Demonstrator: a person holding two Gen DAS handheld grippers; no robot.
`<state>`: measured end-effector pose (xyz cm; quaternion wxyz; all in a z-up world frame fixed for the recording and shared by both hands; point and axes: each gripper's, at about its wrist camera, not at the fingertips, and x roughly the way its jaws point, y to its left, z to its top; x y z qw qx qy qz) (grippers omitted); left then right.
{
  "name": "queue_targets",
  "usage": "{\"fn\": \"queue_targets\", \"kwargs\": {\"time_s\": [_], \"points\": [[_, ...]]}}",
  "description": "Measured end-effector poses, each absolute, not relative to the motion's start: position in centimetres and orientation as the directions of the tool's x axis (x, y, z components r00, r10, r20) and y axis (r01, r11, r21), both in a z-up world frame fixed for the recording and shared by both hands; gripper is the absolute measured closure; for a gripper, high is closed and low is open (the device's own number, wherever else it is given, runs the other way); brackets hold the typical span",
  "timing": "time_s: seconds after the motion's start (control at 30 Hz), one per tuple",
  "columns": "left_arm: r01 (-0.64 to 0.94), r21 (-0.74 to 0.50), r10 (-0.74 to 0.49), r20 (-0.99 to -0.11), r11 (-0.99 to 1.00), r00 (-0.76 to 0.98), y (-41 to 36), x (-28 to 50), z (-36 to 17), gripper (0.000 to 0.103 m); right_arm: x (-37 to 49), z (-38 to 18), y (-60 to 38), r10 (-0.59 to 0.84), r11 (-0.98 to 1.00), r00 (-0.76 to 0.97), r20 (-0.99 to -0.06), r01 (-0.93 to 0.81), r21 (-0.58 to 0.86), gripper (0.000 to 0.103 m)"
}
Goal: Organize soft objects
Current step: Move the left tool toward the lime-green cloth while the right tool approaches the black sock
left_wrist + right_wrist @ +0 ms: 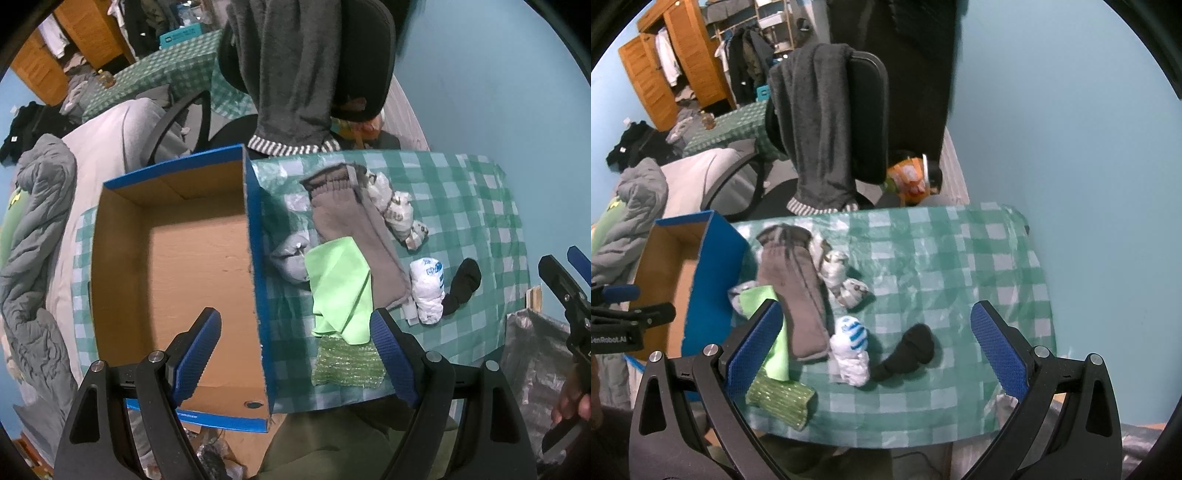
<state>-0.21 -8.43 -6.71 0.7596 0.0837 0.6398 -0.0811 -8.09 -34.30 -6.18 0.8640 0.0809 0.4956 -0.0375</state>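
soft items lie loose on the checked table, just right of an open blue cardboard box with a bare floor: long brown-grey sock, lime green cloth, glittery green piece at the near edge, white-and-blue rolled sock, black sock, grey bundle, patterned pale socks. left tool hangs over the box's right wall, fingers wide apart, nothing between them; right tool likewise spread and bare above the white and black socks.

Empty blue cardboard box, open top. Just right of it: grey sock ball, green cloth, brown sock, white-blue sock roll, black sock farthest.
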Motion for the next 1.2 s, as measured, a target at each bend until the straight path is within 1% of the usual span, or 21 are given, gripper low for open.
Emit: {"fn": "queue_targets", "kwargs": {"time_s": [0.37,0.7,0.97,1.2], "points": [[0.239,0.022,-0.007,-0.993,0.971,0.119,-10.1,0.1,-9.8,0.019,-8.2,-10.7,-36.6,0.044,0.972,0.429,-0.902,0.189,0.138,0.002],[0.228,0.01,-0.007,-0.997,0.974,0.075,-11.2,0.4,-12.7,0.019,-7.7,-15.0,-37.3,0.073,0.971,0.354,-0.932,0.189,0.148,0.002],[0.192,-0.014,-0.02,-0.999,0.981,0.029,-11.7,0.8,-14.9,0.019,-7.1,-18.7,-37.7,0.072,0.972,0.279,-0.958,0.198,0.13,0.002],[0.16,-0.023,-0.024,-1.0,0.987,0.001,-12.2,1.2,-16.7,0.019,-6.5,-20.8,-37.9,0.069,0.973,0.23,-0.971,0.201,0.117,0.002]]}}
